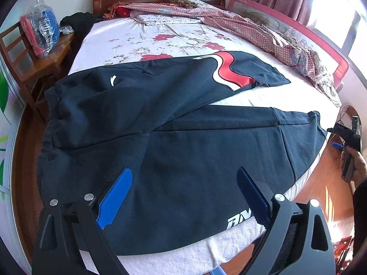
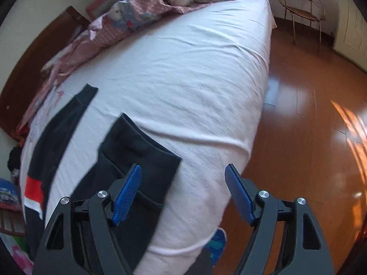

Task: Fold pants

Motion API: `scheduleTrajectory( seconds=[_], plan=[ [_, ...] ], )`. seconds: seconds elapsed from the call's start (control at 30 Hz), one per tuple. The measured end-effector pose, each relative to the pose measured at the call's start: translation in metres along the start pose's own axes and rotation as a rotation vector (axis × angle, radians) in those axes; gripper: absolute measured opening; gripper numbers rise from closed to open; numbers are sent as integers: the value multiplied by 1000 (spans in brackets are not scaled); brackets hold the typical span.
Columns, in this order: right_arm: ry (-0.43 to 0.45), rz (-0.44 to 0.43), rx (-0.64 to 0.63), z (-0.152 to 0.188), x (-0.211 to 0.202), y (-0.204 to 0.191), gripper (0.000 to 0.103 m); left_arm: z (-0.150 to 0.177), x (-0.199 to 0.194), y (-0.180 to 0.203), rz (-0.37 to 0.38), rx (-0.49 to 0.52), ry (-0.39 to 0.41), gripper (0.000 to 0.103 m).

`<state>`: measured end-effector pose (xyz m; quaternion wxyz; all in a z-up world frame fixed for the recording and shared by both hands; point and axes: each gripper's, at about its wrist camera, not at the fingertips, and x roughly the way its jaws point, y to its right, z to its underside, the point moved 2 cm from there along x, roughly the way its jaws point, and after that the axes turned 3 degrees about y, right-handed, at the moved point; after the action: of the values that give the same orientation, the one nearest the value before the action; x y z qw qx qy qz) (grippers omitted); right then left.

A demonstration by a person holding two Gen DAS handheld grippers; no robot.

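In the left wrist view, a wooden chair (image 1: pixel 34 68) is standing at the far left beside the bed (image 1: pixel 160 34), and it is carrying a plastic bag (image 1: pixel 40 29) with red and blue things inside; what they are is hard to make out. The dark navy pants (image 1: pixel 183 151) are lying flat across the bed, with the waistband hanging toward the left edge and the two legs spreading to the right. The far leg is showing a red and white wavy stripe (image 1: pixel 231 71). On the near leg, white letters (image 1: pixel 239 221) are partly hidden behind a finger, so the word cannot be read. The left gripper (image 1: pixel 184 197) is hovering over the near leg with its blue fingers (image 1: pixel 114 199) wide apart, holding nothing. Whether the fingers are touching the cloth cannot be told. A rumpled pink quilt (image 1: pixel 263 29) is lying along the far right side of the bed. At the right border, the right gripper (image 1: pixel 344 135) is appearing near the cuff of the near leg, but it is cut off by the frame there.

In the right wrist view, the picture is blurred. The pants' cuffs (image 2: pixel 137 146) are lying on the white sheet (image 2: pixel 183 68) at the left. The right gripper has its fingers spread apart and is empty, over the bed's edge. A wire chair (image 2: pixel 300 6) is standing on the wooden floor (image 2: pixel 309 119) at the far right.
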<state>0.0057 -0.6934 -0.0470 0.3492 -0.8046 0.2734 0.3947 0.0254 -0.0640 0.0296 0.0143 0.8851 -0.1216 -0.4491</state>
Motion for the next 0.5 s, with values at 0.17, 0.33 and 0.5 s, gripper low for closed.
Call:
scheduleTrajectory(
  seconds=[0.17,0.33,0.5],
  plan=[
    [52,-92,7,10,16,-10,61,1,-10,6,-8,43,27,93],
    [82,18,-78,12,-1,2,0,-4,-21,-17,-38,-22,64,94],
    [108,60,-33,7,-12,23,0,-7,-13,-46,-79,-83,44,95]
  ],
)
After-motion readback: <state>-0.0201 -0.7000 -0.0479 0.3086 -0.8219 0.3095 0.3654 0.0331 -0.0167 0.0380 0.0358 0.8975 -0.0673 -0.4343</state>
